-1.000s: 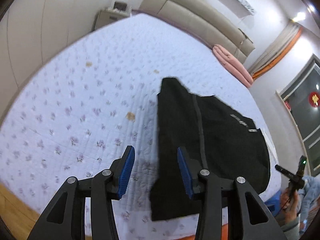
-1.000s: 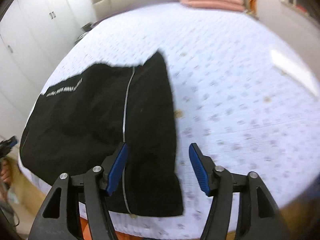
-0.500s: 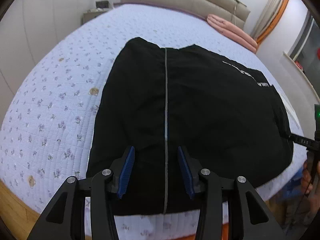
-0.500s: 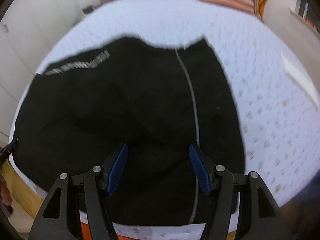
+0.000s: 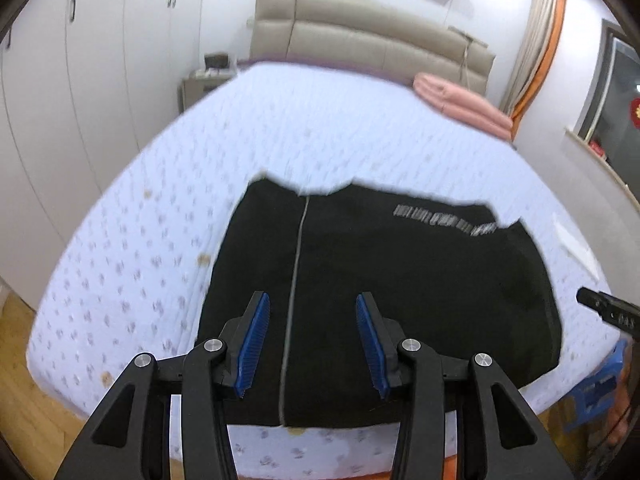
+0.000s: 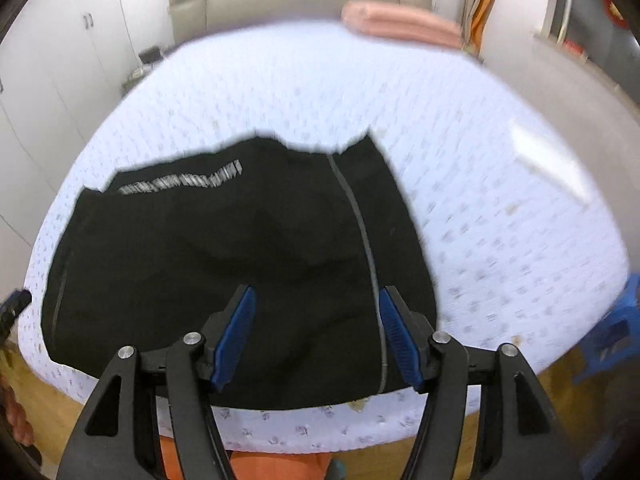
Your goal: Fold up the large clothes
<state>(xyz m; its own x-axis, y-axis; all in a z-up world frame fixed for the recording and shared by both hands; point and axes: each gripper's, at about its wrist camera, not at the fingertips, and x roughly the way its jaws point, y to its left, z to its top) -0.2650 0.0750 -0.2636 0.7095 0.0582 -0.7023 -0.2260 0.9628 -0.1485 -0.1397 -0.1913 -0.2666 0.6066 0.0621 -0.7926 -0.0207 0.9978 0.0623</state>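
A large black garment with a grey stripe and white lettering lies flat on the bed near its front edge. It also shows in the right wrist view. My left gripper is open and empty, held above the garment's near edge, over the stripe. My right gripper is open and empty, held above the garment's near edge, left of the stripe. Neither gripper touches the cloth.
The bed has a white quilt with small flowers. A pink folded blanket lies at the far right by the beige headboard. White wardrobes stand on the left. A blue stool stands at the right.
Both grippers have pulled back and up from the garment, so more of the bed and room shows. The garment lies as before. Both grippers stay open.
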